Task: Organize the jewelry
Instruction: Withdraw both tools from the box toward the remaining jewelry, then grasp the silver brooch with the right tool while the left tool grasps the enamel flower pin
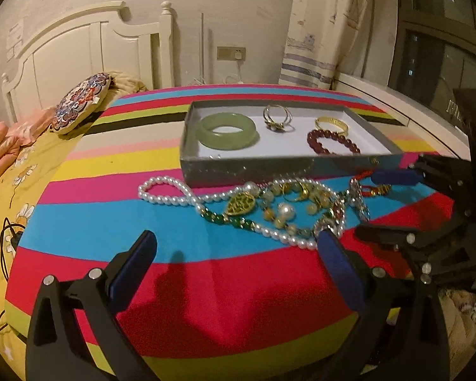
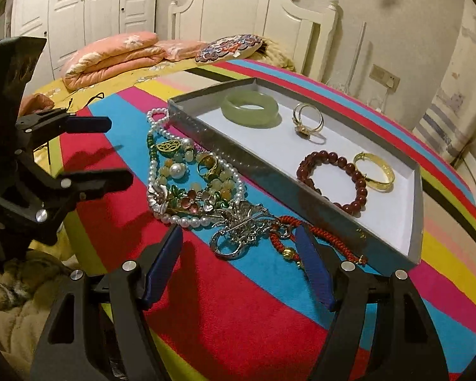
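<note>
Blue-padded right gripper (image 2: 239, 238) jaws stand spread, empty, flanking a silver filigree brooch (image 2: 238, 231) and braided red cord bracelet (image 2: 317, 238). Left gripper (image 1: 238, 246) jaws likewise spread, empty, pearl necklace (image 1: 174, 195) just beyond. Striped woven cloth (image 1: 206, 301) underlies everything. Shallow grey cardboard tray (image 2: 269, 171) contains smooth jade bangle (image 2: 250, 108), dark red bead bracelet (image 2: 333, 181), gold bangle (image 2: 376, 171).

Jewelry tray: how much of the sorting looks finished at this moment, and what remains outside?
Done: the tray holds a green bangle, a gold ring, a red bead bracelet and a gold bangle. In hand: nothing; the left gripper and right gripper are both open. Left: the tangled pile beside the tray, including the pearl necklace, silver brooch and red cord bracelet.
</note>
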{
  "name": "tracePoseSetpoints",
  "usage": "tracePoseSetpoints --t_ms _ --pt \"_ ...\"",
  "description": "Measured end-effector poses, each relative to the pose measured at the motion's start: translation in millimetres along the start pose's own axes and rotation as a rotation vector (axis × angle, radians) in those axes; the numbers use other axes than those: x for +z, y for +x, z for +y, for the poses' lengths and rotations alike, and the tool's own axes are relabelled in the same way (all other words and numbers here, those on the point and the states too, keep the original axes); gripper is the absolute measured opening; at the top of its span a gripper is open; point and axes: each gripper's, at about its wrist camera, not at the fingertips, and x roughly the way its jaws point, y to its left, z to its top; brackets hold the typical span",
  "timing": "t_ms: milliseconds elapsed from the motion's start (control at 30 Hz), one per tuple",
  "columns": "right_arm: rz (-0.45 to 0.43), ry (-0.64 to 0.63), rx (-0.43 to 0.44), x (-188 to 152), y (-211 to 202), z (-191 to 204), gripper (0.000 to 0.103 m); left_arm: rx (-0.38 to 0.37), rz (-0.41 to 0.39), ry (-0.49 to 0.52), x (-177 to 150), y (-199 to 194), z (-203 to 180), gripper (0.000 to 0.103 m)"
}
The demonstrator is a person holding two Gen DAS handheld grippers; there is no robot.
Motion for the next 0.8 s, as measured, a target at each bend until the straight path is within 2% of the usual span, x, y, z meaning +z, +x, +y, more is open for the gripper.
tracePoseSetpoints --t_ms 133,200,267,400,467,567,667,733,767,800 --pt "-0.007 0.078 0.018 -1.3 -5.4 -19.3 0.041 0.000 -0.003 0.007 -0.9 -0.5 -1.8 0.100" --pt "-0.010 0.139 0.035 -5.1 -9.3 -32.1 0.024 0.002 -0.006 0.007 -1.0 -1.1 -1.7 0.100" --pt "-0.013 0.250 0.097 -11.2 -12.8 -49.8 0.019 0.003 -0.004 0.004 -0.8 -0.9 -1.3 0.100" --pt "-0.001 0.464 0.146 -28.2 -12.9 -83.2 0.010 0.005 -0.004 0.015 -0.1 -1.4 -4.3 0.100" --pt "-0.006 0.540 0.145 -38.4 -16.5 -97.6 0.007 0.010 -0.012 0.040 0.7 -3.1 -9.5 0.100" --pt "-0.009 0.564 0.115 -46.8 -23.9 -105.0 0.007 0.002 -0.020 0.090 3.9 -3.1 -21.2 0.100" --pt "-0.035 0.452 0.071 -40.4 -34.9 -88.8 0.009 -0.028 -0.012 0.152 5.1 2.6 -37.1 0.100" --pt "-0.044 0.371 0.050 -30.8 -36.6 -74.6 0.020 -0.044 0.007 0.198 5.0 11.4 -48.7 0.100" --pt "-0.048 0.328 0.039 -26.4 -36.5 -66.9 0.042 -0.047 0.013 0.213 4.8 14.9 -52.7 0.100" --pt "-0.052 0.294 0.027 -24.2 -36.7 -61.1 0.069 -0.052 0.018 0.228 5.1 18.6 -56.6 0.100"
